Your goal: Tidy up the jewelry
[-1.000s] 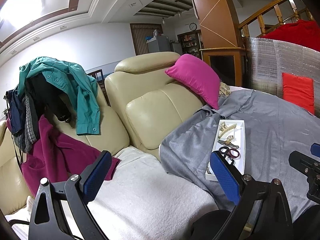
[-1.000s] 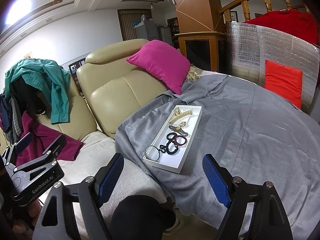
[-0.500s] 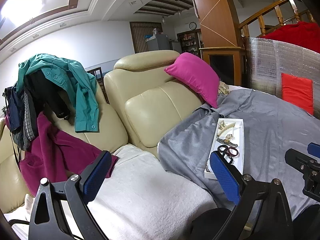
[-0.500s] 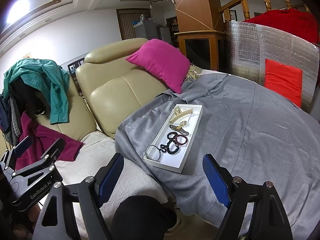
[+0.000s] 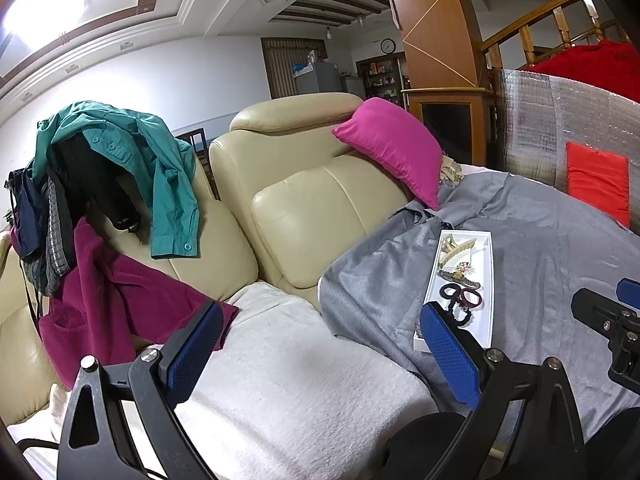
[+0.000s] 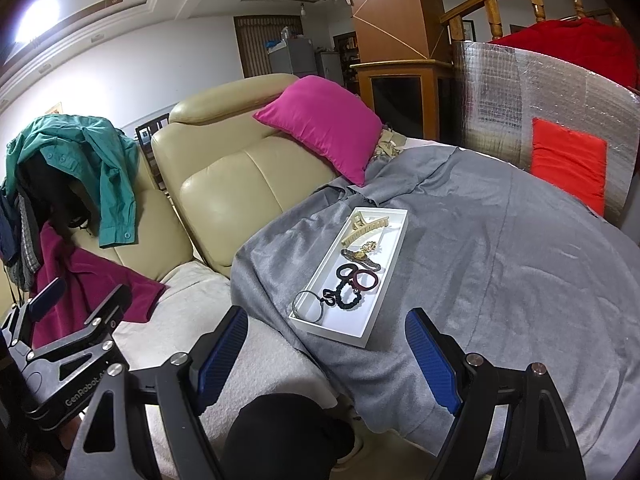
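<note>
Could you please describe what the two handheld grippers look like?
Both the left gripper and the right gripper have black skeletal frames with triangular cut-outs, silver pivot screws and flat jaws faced with textured blue pads. White "GenRobot" lettering marks the left gripper's body in the right wrist view.

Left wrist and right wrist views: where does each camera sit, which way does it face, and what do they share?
Left wrist: on the left gripper, looking over the white-covered seat toward the sofa back; open blue pads, right gripper's edge at right.
Right wrist: on the right gripper, aimed slightly down at the white tray on the grey blanket; open pads, left gripper low left.
Shared: tray, pink cushion, blanket.
</note>
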A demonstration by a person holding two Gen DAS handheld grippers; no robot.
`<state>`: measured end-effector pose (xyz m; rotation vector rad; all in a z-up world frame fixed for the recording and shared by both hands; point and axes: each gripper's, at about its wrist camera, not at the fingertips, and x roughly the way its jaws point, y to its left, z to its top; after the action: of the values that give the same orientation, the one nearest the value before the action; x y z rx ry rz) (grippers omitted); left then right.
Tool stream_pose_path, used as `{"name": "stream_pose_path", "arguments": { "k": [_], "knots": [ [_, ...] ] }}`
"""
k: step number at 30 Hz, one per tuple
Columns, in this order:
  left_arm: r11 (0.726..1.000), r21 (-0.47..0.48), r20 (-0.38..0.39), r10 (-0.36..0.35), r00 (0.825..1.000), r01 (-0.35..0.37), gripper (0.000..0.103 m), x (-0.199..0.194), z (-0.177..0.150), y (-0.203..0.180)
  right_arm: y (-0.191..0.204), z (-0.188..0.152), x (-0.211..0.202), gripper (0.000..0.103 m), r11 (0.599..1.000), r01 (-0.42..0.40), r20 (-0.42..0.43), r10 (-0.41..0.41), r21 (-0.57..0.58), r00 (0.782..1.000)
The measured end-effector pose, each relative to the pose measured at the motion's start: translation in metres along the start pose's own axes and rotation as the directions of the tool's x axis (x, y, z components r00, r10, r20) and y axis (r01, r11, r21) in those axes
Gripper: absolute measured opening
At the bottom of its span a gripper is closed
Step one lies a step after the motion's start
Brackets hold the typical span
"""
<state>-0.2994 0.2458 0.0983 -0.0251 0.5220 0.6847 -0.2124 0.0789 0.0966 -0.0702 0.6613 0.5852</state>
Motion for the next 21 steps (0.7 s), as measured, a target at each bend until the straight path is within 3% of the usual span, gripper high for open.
{"name": "stream_pose_path", "arguments": {
  "k": [21],
  "knots": [
    [1.000,-0.013,-0.041,0.011,0.999,-0.012,0.098,0.025,-0.007,0.008,0.005,0.002,0.023,0.084,1.000,0.003,-0.028,-0.003,-0.001,1.000]
  ]
}}
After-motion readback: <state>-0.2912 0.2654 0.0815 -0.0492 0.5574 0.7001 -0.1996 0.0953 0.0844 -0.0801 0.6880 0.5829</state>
